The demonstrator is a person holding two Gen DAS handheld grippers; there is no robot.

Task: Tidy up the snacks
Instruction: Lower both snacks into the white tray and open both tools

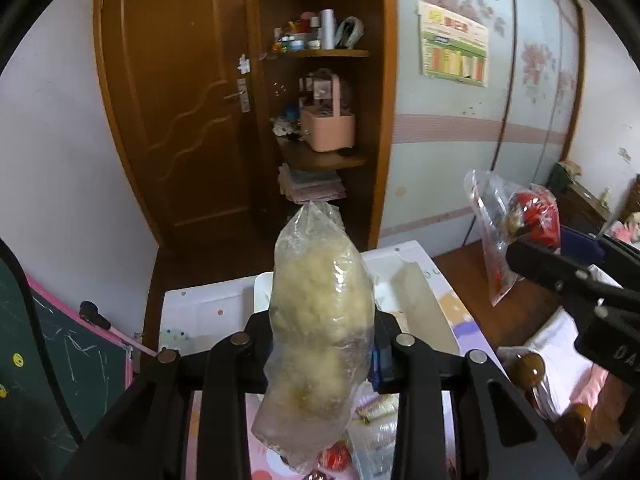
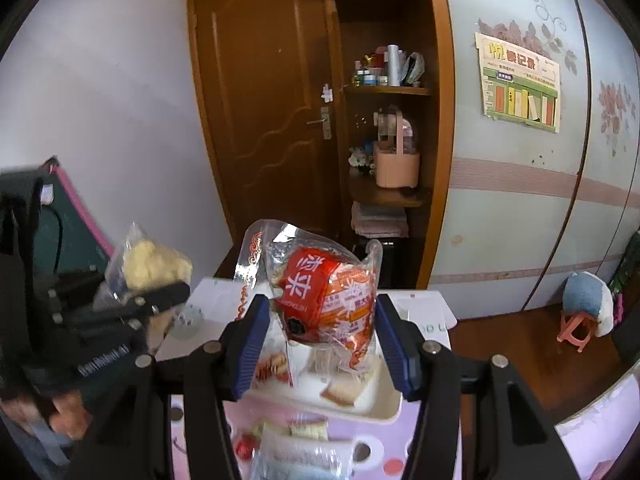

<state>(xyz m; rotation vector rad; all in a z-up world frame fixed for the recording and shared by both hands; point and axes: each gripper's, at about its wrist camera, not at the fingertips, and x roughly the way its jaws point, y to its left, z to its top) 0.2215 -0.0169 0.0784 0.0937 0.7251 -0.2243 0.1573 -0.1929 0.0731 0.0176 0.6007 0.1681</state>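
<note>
Both bags are lifted clear above the surface [image 2: 424, 432], so the carrying step is in hand. The left tool [image 1: 324, 344] grips a clear bag [image 1: 320, 312] of pale snacks; the right tool [image 2: 320, 336] clamps a red packet [image 2: 328, 300]. Next, I judge, each needs lowering into the white tray [image 2: 384, 408] near the surface's far edge, then releasing.

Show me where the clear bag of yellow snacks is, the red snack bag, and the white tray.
Yellow snack bag [image 1: 320, 312], left wrist view, middle of the bag.
Red snack bag [image 2: 324, 300], right wrist view, red label.
White tray [image 2: 376, 410], right wrist view, near rim.
</note>
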